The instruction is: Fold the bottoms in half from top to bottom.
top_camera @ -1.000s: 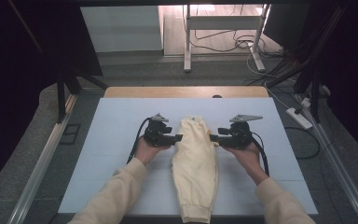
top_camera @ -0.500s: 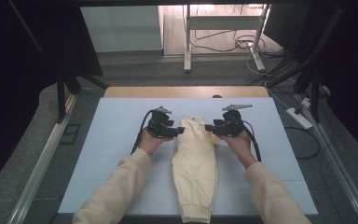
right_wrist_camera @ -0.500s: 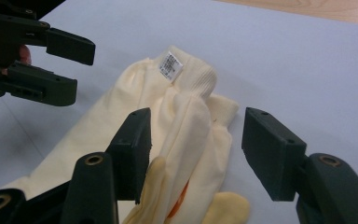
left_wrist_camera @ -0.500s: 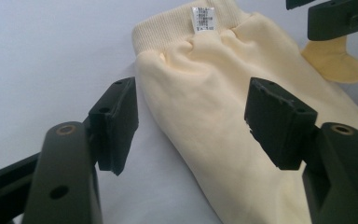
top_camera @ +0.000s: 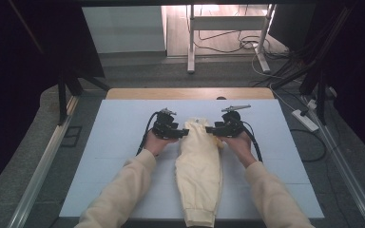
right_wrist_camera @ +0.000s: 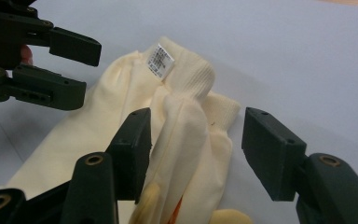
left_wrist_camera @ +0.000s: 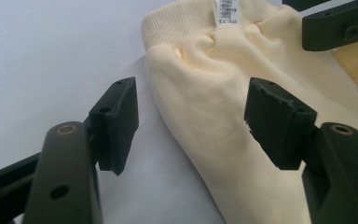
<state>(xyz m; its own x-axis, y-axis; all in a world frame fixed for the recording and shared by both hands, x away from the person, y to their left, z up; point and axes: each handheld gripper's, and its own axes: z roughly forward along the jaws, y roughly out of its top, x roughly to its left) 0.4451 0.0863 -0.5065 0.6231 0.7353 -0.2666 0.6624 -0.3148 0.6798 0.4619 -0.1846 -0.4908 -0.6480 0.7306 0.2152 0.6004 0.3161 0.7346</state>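
Observation:
A pale yellow pair of trousers lies folded lengthwise on the light table, its ribbed waistband at the far end. My left gripper stands open at the waistband's left edge. In the left gripper view the left gripper straddles the cloth's edge, pads off it. My right gripper is open at the right edge; the right gripper has a raised fold of cloth between its jaws, unpressed. A white label shows inside the waistband.
The table's wooden far edge lies just beyond the waistband. Cables trail from both grippers across the table. The left gripper sits close, at the upper left of the right gripper view. A metal stand and floor cables lie beyond.
Both hands have moved inward and slightly away from the person, closing in on the waistband from either side. The jaws' spread looks the same. The trousers lie where they were.

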